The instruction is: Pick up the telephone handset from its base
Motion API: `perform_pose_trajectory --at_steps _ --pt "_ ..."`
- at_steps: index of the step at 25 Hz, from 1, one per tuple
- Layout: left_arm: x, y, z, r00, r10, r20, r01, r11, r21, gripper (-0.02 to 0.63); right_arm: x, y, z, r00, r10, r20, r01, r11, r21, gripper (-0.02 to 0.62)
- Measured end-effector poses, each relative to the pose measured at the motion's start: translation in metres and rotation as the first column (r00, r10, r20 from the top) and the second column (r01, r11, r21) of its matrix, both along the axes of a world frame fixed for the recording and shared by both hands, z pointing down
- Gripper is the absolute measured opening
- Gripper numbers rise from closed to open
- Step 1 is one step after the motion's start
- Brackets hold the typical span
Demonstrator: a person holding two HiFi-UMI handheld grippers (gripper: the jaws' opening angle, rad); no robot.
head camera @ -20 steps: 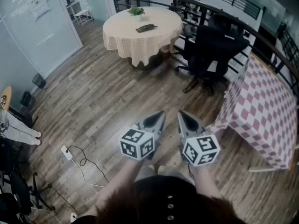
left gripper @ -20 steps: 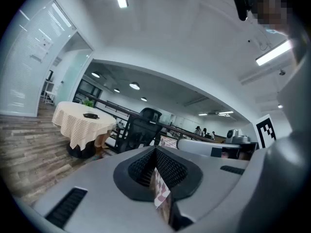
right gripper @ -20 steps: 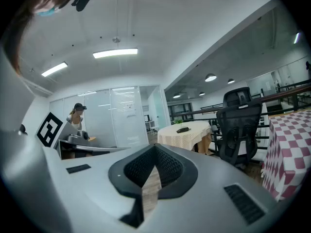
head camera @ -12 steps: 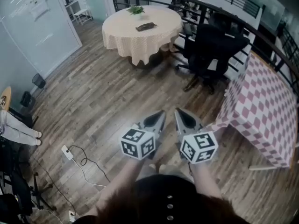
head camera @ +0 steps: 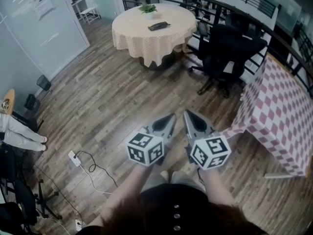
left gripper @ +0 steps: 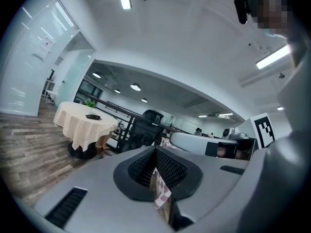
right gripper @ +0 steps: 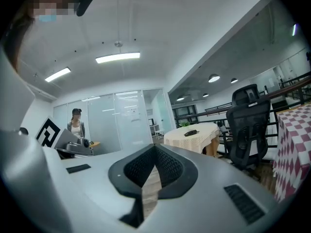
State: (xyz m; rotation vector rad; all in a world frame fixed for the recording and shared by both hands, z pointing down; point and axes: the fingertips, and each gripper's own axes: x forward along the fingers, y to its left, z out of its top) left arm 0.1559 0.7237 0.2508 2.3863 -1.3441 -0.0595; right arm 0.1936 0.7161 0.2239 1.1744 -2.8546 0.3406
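The telephone point(head camera: 158, 26) is a dark, flat shape on the round table with the cream cloth point(head camera: 142, 35), far across the wooden floor. It shows small in the left gripper view point(left gripper: 92, 116) and in the right gripper view point(right gripper: 190, 132). My left gripper point(head camera: 168, 119) and right gripper point(head camera: 189, 115) are held side by side in front of my body, roughly level and aimed toward that table, well short of it. Both are shut and hold nothing, as their own views confirm for the left gripper point(left gripper: 155, 152) and the right gripper point(right gripper: 155, 149).
A black office chair point(head camera: 230, 48) stands right of the round table, before a dark railing point(head camera: 274, 31). A pink checkered table point(head camera: 281, 111) is close on my right. A power strip with cable point(head camera: 74, 158) lies on the floor left. A potted plant point(head camera: 147, 8) sits near the phone. A person point(right gripper: 76, 125) stands by the glass wall.
The head view has shifted slightly, so the round table and chair sit a little further right and lower in the picture. Both grippers stay together and shut.
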Motion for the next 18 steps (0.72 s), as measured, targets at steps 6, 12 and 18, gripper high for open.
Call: perform_pose_trajectory --at_steps 6,12,18 --pt "-0.025 -0.004 0.002 1.0 0.007 0.002 -0.007 1.0 -0.009 0.005 -0.022 -0.002 0.013 0.999 -0.004 -0.041 0.004 1.0 -0.022 0.008" --pt "-0.039 -0.019 0.01 1.0 0.006 0.013 -0.005 1.0 -0.016 0.005 -0.033 -0.014 0.017 0.999 0.032 -0.033 -0.033 0.999 -0.031 0.009" --pt "-0.047 -0.058 0.017 1.0 0.0 0.006 0.0 1.0 -0.013 0.005 -0.047 -0.054 0.028 0.999 0.021 -0.033 -0.022 0.999 -0.048 0.008"
